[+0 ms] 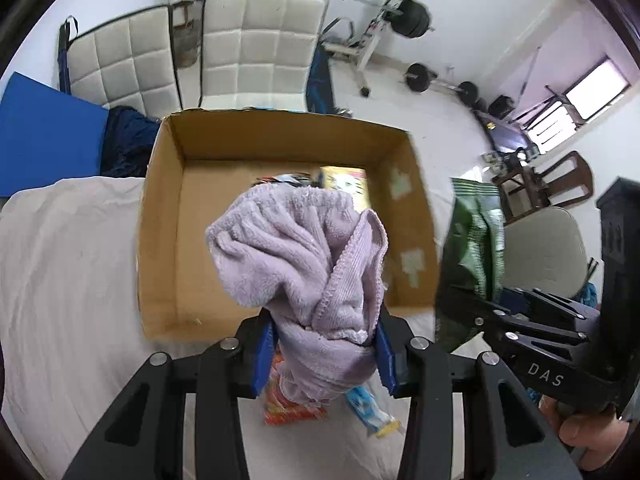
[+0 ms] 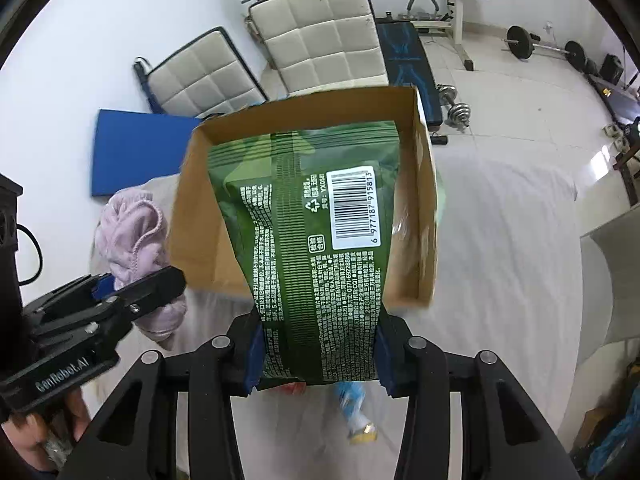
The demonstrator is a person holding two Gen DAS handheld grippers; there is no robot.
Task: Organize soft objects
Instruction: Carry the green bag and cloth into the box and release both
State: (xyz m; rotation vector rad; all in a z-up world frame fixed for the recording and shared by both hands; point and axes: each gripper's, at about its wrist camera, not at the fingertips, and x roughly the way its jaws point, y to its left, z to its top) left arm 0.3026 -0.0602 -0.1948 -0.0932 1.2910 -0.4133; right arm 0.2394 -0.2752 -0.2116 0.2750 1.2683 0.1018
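Blue fingers (image 1: 385, 350) pinch fluffy lilac towel (image 1: 304, 256); glossy green pouch (image 2: 316, 240) over cardboard box (image 1: 164, 216).

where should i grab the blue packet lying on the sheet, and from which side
Judging by its pose, pinch the blue packet across its narrow middle, coming straight down from above. It lies flat and elongated on the sheet, its yellow end toward the camera; blur hides finer detail.

Open box (image 1: 280, 152) top (packets (image 1: 344, 184) inside)
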